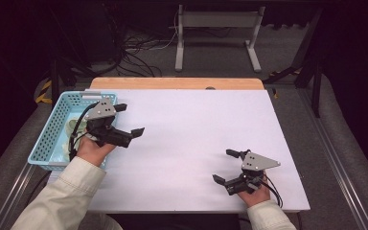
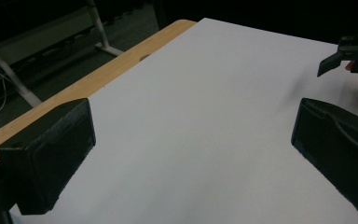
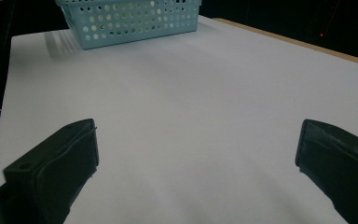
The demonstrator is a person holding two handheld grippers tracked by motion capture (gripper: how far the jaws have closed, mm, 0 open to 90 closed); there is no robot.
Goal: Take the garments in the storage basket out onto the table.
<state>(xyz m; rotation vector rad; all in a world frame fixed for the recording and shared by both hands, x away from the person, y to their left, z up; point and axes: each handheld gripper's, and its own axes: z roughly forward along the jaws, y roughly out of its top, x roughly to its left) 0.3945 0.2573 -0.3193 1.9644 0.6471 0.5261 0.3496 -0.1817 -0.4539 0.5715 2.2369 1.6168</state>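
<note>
One basket (image 1: 52, 129), pale blue and perforated, sits at the table's (image 1: 191, 143) left edge, long axis running away from the person. Pale contents inside, not identifiable. The left gripper (image 1: 129, 120) hovers just beside its right wall, jaws wide and empty, facing away across the table. The right gripper (image 1: 227, 165) stands well apart near the front right, jaws likewise wide and empty. Judgement: the left hand is nearer; any reach into the basket must turn leftward.
</note>
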